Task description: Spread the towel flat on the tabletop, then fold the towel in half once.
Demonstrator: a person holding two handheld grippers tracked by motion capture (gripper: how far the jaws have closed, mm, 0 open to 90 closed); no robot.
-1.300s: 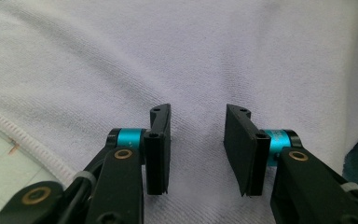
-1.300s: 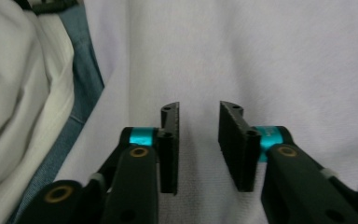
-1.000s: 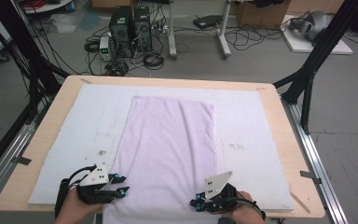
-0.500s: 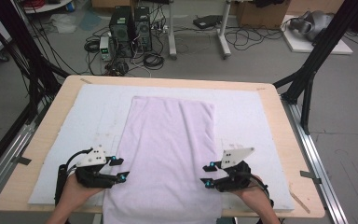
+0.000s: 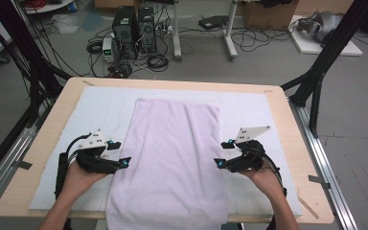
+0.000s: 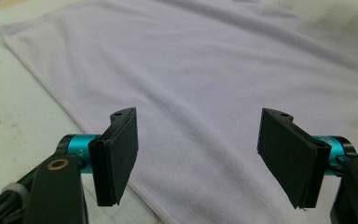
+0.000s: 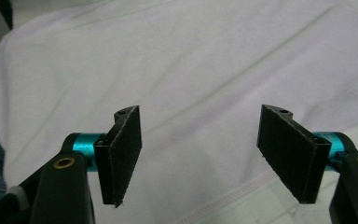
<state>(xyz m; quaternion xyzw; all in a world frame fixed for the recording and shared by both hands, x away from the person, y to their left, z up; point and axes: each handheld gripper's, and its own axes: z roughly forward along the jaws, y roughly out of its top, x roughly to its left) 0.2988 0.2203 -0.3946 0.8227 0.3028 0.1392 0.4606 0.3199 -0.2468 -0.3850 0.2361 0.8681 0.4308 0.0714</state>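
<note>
A pale lilac towel (image 5: 172, 163) lies flat along the middle of the counter (image 5: 287, 115), on a white mat (image 5: 100, 112). Its far edge sits near the back of the mat and its near end hangs over the counter's front edge.

The left claw (image 5: 117, 152) hovers at the towel's left edge, pointing inward across the cloth. In the left gripper view its jaws stand wide apart, having just been opening, with nothing between them; the towel (image 6: 205, 70) lies below, and its hemmed edge runs under the left pad (image 6: 119, 154).

The right claw (image 5: 223, 154) hovers at the towel's right edge, pointing inward toward the left one. In the right gripper view its jaws are also wide apart, having just been opening, and hold nothing; the towel (image 7: 191, 70) spreads beneath them, its stitched hem passing under the right pad (image 7: 291, 151).

The 2 claws face each other across the towel, well apart, about level with each other.
</note>
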